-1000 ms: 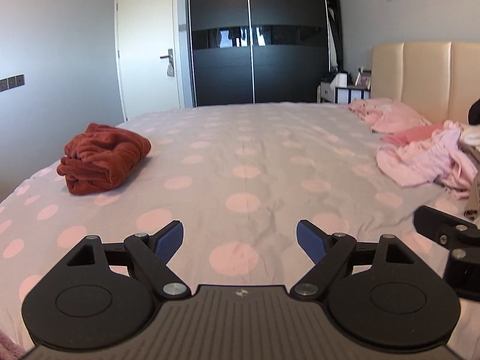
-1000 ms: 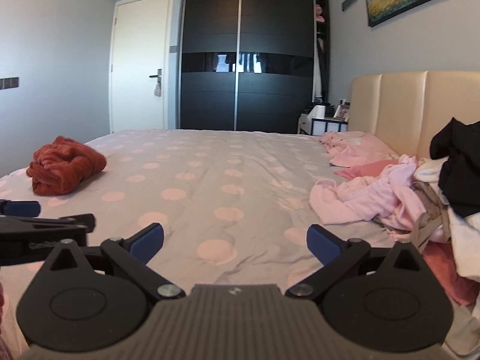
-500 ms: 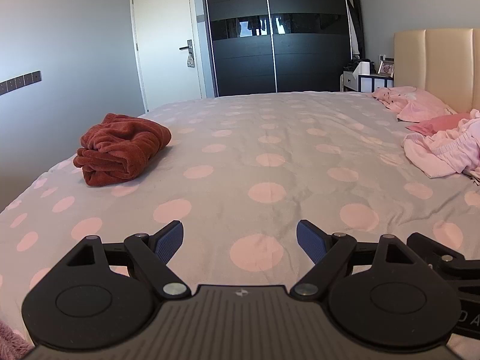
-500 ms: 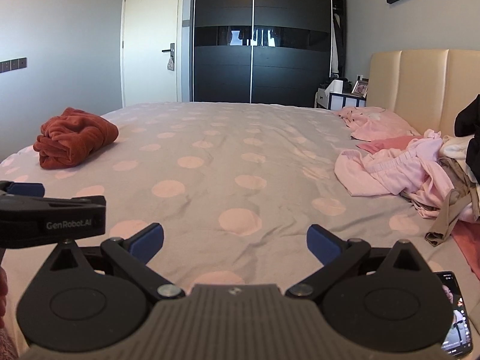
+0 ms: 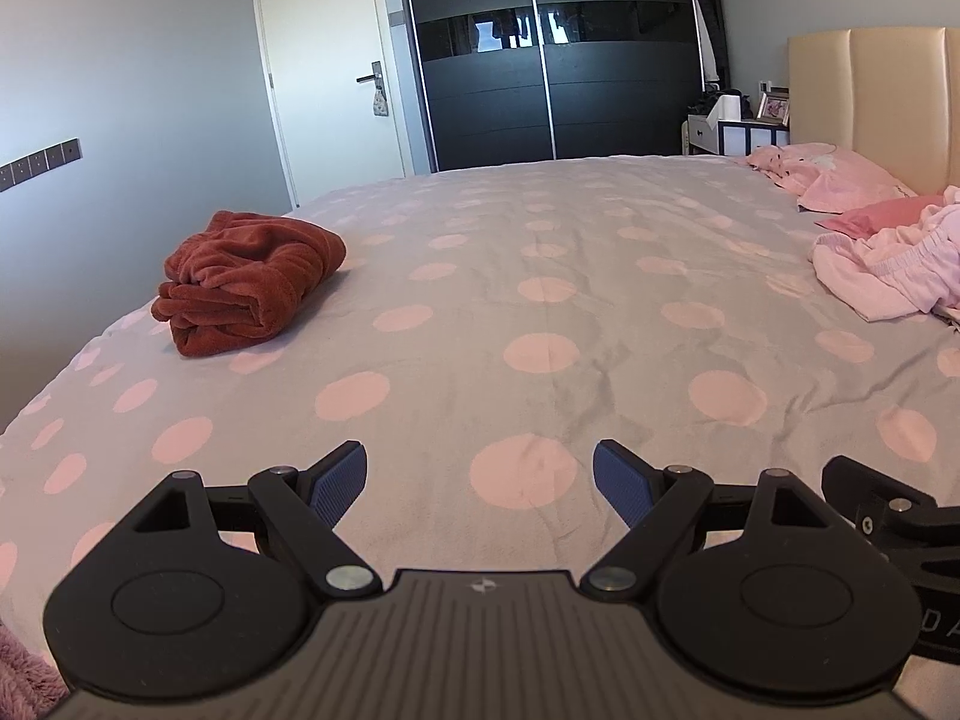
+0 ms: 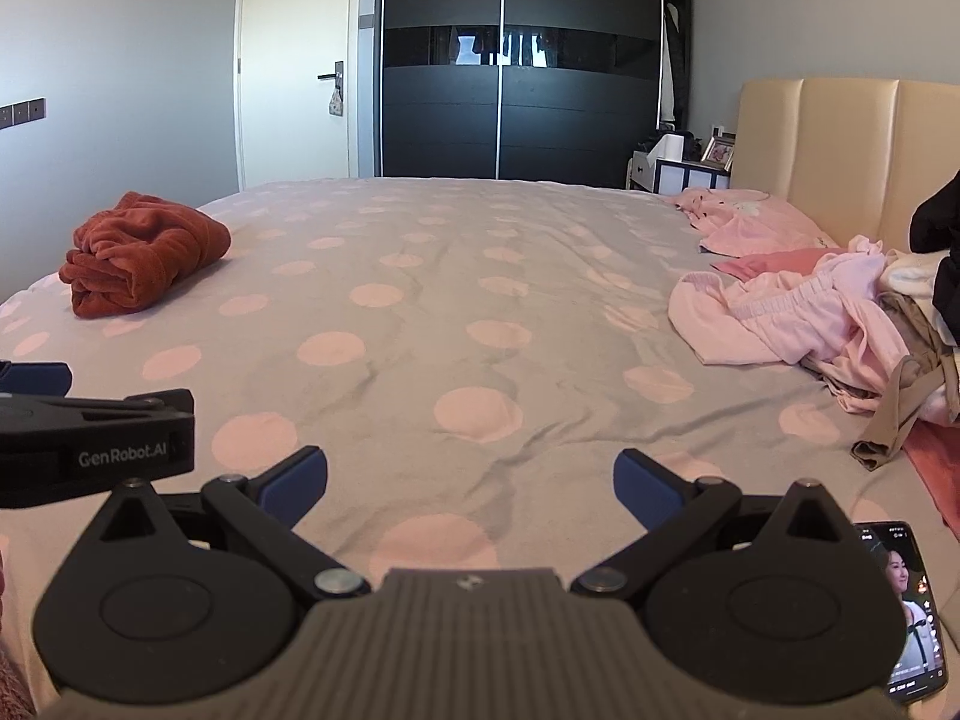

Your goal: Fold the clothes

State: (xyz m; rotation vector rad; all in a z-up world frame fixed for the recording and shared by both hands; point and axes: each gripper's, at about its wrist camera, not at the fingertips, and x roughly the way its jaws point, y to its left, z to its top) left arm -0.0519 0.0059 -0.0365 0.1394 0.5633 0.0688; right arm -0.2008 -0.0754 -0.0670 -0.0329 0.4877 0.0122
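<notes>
A folded rust-red towelling garment (image 5: pixel 249 282) (image 6: pixel 144 252) lies on the left of the bed. A heap of loose clothes, mostly pink (image 6: pixel 798 324) (image 5: pixel 888 270), is piled at the right by the headboard, with beige and dark pieces in it. My left gripper (image 5: pixel 480 483) hovers open over the polka-dot bedcover (image 5: pixel 540 300), nothing between its blue pads. My right gripper (image 6: pixel 471 489) is open too, low over the same cover (image 6: pixel 456 312), holding nothing. Part of the left gripper's black body shows at the left of the right wrist view.
A phone (image 6: pixel 906 606) with a lit screen lies on the bed by my right gripper. A pink pillow (image 6: pixel 750 222) rests against the beige headboard (image 6: pixel 840 150). Beyond the bed stand a black wardrobe (image 6: pixel 516 66), a white door (image 6: pixel 294 60) and a bedside table (image 6: pixel 678 168).
Both views have tilted down and swung left, so the bedcover fills more of each. The phone came into the right wrist view. Both grippers stayed open.
</notes>
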